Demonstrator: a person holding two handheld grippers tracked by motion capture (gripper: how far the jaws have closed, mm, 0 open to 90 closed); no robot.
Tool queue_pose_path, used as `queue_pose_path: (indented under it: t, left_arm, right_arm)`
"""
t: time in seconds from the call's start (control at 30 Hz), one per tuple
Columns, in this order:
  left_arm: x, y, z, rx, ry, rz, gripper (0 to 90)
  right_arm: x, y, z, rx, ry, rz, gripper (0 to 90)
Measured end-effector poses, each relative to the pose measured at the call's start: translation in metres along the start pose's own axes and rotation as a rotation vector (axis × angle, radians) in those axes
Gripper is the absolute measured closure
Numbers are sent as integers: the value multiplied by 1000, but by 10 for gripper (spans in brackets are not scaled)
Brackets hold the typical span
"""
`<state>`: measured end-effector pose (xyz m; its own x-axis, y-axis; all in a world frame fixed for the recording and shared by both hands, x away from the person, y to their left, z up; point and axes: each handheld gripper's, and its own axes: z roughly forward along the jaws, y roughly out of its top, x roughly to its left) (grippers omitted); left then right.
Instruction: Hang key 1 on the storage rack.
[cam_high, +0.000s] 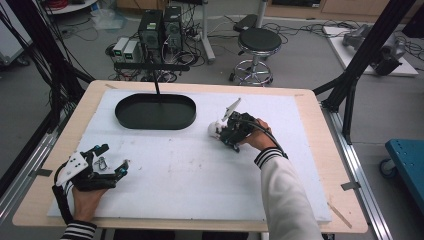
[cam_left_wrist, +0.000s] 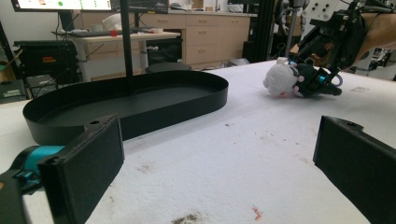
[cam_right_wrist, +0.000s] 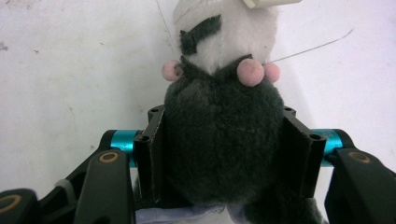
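Observation:
A small plush toy (cam_high: 215, 129) with a dark grey body, a white head and pink nubs lies on the white mat right of centre. My right gripper (cam_high: 227, 132) is shut on it. In the right gripper view both black pads press into the plush toy's grey body (cam_right_wrist: 222, 140), and its white head points away. In the left gripper view the plush toy (cam_left_wrist: 279, 80) and the right gripper (cam_left_wrist: 313, 79) lie far off at the upper right. My left gripper (cam_high: 114, 159) rests at the near left of the mat. Its jaws (cam_left_wrist: 219, 158) stand wide apart with nothing between them.
A black oval tray (cam_high: 155, 124) sits at the back left of the mat, its wall (cam_left_wrist: 163, 109) low and its inside bare. A thin black pole (cam_high: 157, 86) rises just behind it. Beyond the table's far edge stand a stool (cam_high: 257, 42) and computer towers (cam_high: 160, 30).

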<state>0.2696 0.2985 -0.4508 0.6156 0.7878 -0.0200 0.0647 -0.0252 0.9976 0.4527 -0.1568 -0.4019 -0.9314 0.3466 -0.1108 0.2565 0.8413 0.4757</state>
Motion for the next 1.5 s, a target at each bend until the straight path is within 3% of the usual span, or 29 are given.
queue_pose_path:
  t: [0.13,0.3,0.53,0.87,1.0,1.17,1.33,1.5]
  left_arm:
    - [1,1,0,2,1,-7,23]
    - [4,14,2,35,-10,18,23]
    - [9,45,15,88,-96,66,23]
    - [14,72,30,132,-190,86,23]
    - [13,82,39,139,-238,87,23]
    - [11,95,52,145,-325,57,23]
    - [9,113,66,152,-371,64,23]
    - [5,122,73,162,-404,80,23]
  right_arm:
    - [1,2,-7,-43,7,18,421]
    - [6,5,-18,-98,9,14,420]
    - [14,10,-32,-155,39,-2,418]
    - [29,24,-49,-257,84,-35,417]
    - [35,29,-53,-281,97,-51,417]
    - [41,32,-55,-295,118,-81,417]
    - [48,41,-58,-329,149,-104,417]
    - [54,48,-59,-357,165,-123,417]
